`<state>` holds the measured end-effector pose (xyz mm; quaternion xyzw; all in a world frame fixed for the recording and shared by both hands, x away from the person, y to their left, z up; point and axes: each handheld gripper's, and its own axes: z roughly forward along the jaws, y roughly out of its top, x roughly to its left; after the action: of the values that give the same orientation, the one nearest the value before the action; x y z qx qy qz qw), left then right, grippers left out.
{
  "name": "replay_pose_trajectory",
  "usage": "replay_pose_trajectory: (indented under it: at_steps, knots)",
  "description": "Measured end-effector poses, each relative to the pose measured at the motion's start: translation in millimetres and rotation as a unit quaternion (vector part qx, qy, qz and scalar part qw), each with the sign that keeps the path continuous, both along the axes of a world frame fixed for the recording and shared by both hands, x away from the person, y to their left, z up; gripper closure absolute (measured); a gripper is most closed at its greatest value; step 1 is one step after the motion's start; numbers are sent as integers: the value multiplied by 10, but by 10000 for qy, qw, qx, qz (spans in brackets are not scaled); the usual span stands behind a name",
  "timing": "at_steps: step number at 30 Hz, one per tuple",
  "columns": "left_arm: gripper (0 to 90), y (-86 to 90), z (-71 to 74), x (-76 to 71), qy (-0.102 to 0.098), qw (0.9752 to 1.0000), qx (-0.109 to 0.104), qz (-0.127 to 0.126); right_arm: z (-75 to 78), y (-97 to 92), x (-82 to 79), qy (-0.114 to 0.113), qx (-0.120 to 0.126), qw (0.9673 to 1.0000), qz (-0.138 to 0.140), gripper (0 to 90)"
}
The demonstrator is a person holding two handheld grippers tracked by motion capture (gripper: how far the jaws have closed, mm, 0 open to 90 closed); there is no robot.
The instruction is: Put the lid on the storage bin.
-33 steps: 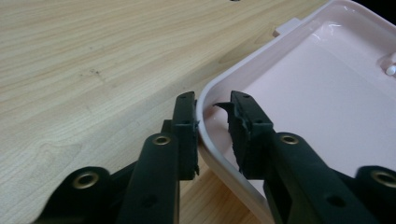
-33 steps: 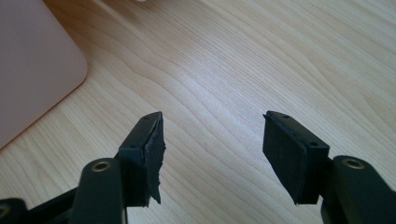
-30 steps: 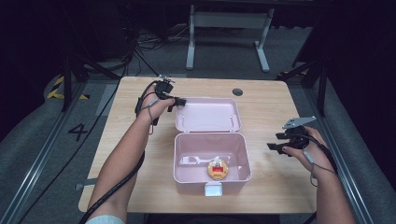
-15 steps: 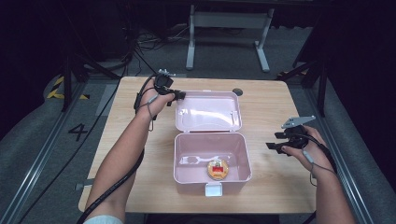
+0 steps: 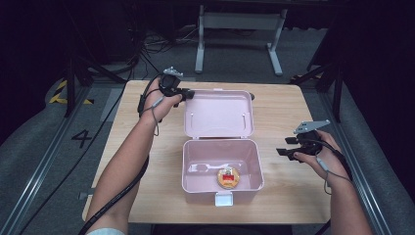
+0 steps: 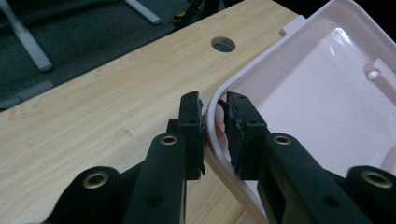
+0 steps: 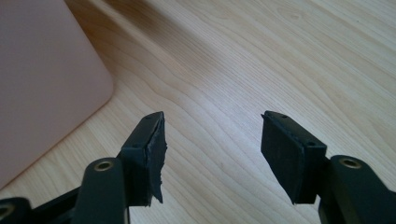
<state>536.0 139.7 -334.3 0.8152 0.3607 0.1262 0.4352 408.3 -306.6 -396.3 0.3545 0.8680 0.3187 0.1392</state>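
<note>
A pink plastic box (image 5: 200,195) stands open in the middle of the wooden table (image 5: 147,196). Its hinged lid (image 5: 219,113) leans back, inner side up. Inside the box lie a round orange and red item (image 5: 228,177) and a small white piece (image 5: 208,168). My left gripper (image 5: 186,93) is at the lid's far left corner. In the left gripper view, my left gripper (image 6: 212,100) has its jaws shut on the rim of the lid (image 6: 327,93). Right of the box, my right gripper (image 5: 283,152) hovers over bare wood. In the right gripper view it (image 7: 212,121) is open and holds nothing, with the box wall (image 7: 42,84) at its left.
A white latch (image 5: 223,199) sticks out at the front of the box. There is a round cable hole (image 6: 223,44) in the table behind the lid. Beyond the table's far edge stand a metal frame (image 5: 240,22) and cables on a grey floor.
The lid's far edge has risen with my left gripper on its corner. The right gripper has stayed where it was.
</note>
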Motion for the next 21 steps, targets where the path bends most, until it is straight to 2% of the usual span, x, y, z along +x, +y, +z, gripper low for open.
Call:
replay_pose_trajectory:
  at_steps: [9, 13, 17, 21]
  knots:
    - [765, 21, 106, -88, -222, 9997, -97, -29, 69, 88, 1, -51, 27, 9999, 144, 415]
    - [760, 64, 177, -148, -278, 9993, -245, -61, 147, 124, -9, -143, 96, 9996, 212, 415]
    - [758, 82, 229, -191, -300, 9991, -287, -86, 169, 136, 2, -169, 120, 9995, 242, 415]
    - [754, 85, 315, -252, -454, 9986, -236, -163, 191, 156, 13, -186, 154, 9993, 278, 415]
